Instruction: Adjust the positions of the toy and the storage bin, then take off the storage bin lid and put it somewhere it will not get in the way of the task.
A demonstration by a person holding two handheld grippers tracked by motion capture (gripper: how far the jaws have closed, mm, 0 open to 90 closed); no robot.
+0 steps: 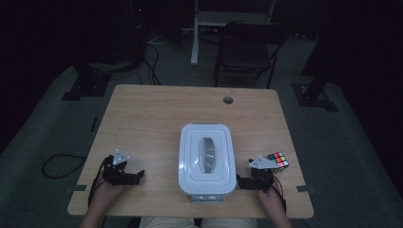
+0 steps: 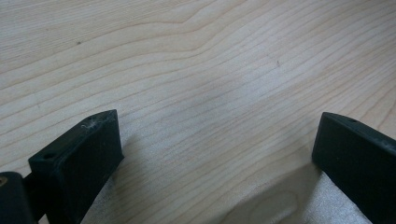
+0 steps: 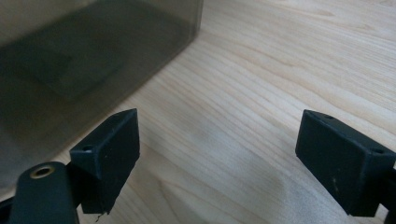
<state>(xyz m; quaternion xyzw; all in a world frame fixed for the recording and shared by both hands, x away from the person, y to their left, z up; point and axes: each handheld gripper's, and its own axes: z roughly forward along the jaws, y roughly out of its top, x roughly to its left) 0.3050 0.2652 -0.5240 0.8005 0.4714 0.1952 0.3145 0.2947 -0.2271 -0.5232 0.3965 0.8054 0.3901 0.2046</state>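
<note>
A white lidded storage box (image 1: 207,159) with a handle recess in its lid stands in the middle of the wooden table (image 1: 157,114), near the front edge. A colourful puzzle cube (image 1: 278,159) lies to the box's right. My right gripper (image 1: 243,182) rests low on the table between box and cube, pointing toward the box's right side. In the right gripper view its jaws stand wide apart over bare wood (image 3: 217,140), with the box's translucent wall (image 3: 84,70) at the upper left. My left gripper (image 1: 139,175) lies at the front left, open over bare wood (image 2: 217,140).
A small round cable hole (image 1: 228,100) sits near the table's far edge. A dark chair (image 1: 249,47) and stand bases (image 1: 85,83) occupy the floor beyond the table. A cable loop (image 1: 59,166) lies on the floor at the left.
</note>
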